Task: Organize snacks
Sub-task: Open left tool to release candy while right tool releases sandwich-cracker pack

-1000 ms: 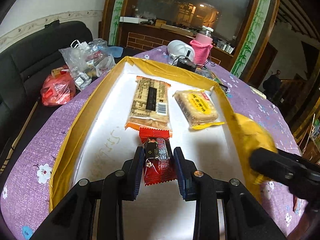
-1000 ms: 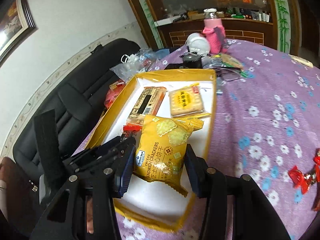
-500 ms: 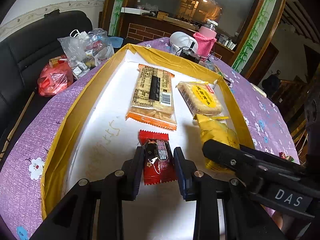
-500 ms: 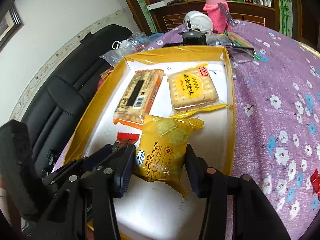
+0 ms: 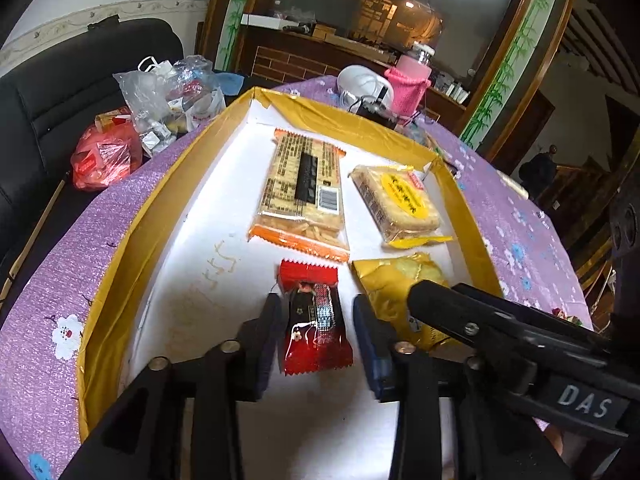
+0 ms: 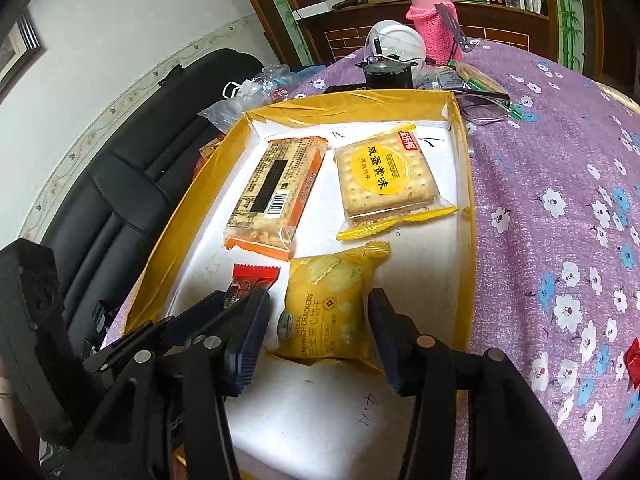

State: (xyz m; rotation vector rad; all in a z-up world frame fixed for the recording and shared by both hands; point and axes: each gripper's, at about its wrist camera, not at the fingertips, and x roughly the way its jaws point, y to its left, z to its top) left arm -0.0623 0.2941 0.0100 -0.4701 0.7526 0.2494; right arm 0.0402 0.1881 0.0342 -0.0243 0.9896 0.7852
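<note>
change: my left gripper point(image 5: 316, 334) jaws just spread off the red candy bar point(image 5: 314, 326); a second back they pinched it. My right gripper point(image 6: 318, 328) widened too.
tray point(image 5: 132, 236): yellow-walled, holds all four snacks.
cheese cracker pack point(image 6: 330, 312): near end of tray, flat on the floor, between my right jaws, gaps both sides.
red candy bar: just left of cheese pack, on tray floor, pads clear.

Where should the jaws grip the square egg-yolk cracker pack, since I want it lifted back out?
Grip the square egg-yolk cracker pack across its two flat side edges, coming from above. It lies flat in the yellow tray, with free floor on both sides; avoid the thin crimped end.
</note>
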